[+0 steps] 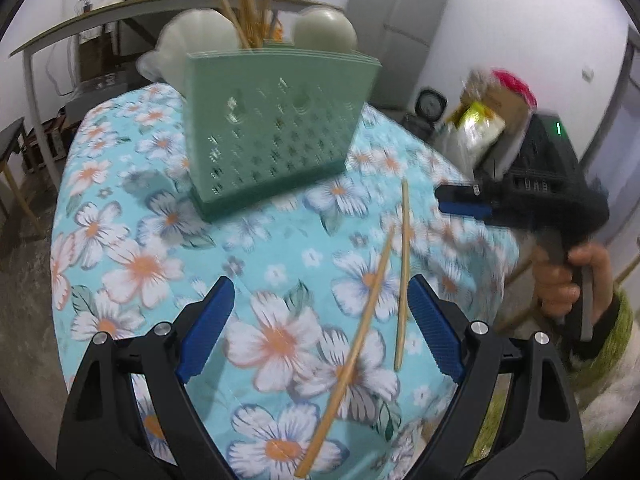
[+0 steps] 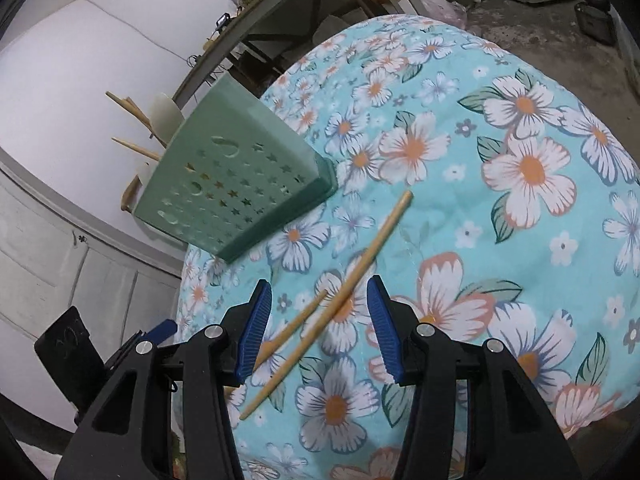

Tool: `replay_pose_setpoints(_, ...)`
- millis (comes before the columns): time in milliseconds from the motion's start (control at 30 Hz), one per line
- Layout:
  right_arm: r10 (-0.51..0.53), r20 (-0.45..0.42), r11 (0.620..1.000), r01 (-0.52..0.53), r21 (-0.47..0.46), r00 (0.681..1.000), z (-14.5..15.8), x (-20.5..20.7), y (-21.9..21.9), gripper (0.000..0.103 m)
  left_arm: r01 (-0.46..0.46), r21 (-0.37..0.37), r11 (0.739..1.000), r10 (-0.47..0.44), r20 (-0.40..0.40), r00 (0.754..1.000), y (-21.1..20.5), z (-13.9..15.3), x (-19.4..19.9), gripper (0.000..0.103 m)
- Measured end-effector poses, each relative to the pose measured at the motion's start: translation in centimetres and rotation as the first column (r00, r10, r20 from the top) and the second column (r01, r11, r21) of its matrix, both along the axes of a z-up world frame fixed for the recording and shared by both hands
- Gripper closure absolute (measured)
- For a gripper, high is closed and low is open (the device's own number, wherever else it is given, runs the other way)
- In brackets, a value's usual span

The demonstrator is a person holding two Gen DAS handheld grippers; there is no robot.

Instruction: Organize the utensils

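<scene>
Two loose wooden chopsticks lie on the floral tabletop (image 1: 160, 208) in front of the green perforated utensil holder (image 1: 276, 128), which stands in the upper middle of the left wrist frame with more chopsticks (image 1: 244, 4) and white spoons (image 1: 324, 30) sticking out of its top. The left tongs (image 1: 322, 300) are spread wide with nothing gripped; in the lower middle of that frame the longer chopstick (image 1: 352, 356) runs between the blue pads and the shorter chopstick (image 1: 404, 276) lies just inside the right pad. At the right edge a hand (image 1: 576, 280) holds the right tongs (image 2: 320, 312). In the right wrist view these are partly open over both chopsticks, the pads not pressing them.
</scene>
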State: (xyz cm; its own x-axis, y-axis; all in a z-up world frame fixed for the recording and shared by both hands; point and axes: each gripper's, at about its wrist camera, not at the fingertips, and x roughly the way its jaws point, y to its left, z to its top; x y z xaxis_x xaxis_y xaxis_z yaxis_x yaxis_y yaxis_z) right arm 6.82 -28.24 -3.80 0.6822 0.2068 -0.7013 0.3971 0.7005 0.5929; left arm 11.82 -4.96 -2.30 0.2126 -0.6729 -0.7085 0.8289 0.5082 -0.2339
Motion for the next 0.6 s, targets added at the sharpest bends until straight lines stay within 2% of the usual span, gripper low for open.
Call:
replay_pose_setpoints(67,0.001,-0.004,1.000,-0.001,0.017,1.000,-0.5,-0.2,-0.1,0.051,0.040,0.034,0.999,-0.040,0.009,0.999,-0.2,-0.3,-0.8,0.019)
replay_pose_setpoints(167,0.005,-0.010,0.999,-0.004,0.035,1.000,-1.0,-0.6,-0.2,0.051,0.092,0.075,0.993,-0.093,0.017,0.996,-0.4,-0.9,-2.0,0.030)
replay_pose_setpoints(267,0.010,-0.013,0.998,-0.009,0.054,1.000,-1.5,-0.6,-0.1,0.051,0.108,0.119,0.987,-0.108,-0.006,0.994,-0.5,-1.8,-2.3,0.044)
replay_pose_setpoints(333,0.015,-0.013,0.998,-0.014,0.059,1.000,-1.7,-0.6,-0.1,0.051,0.113,0.139,0.984,-0.111,-0.023,0.994,-0.5,-2.3,-2.2,0.057)
replay_pose_setpoints(433,0.019,-0.013,0.998,-0.018,0.066,1.000,-1.7,-0.4,-0.2,0.051,0.110,0.168,0.980,-0.105,-0.040,0.994,-0.3,-2.9,-1.8,0.068)
replay_pose_setpoints(600,0.015,-0.009,0.997,-0.015,0.074,1.000,-1.9,-0.4,-0.5,0.051,0.105,0.190,0.976,-0.097,-0.050,0.994,-0.5,-3.8,-1.3,0.075)
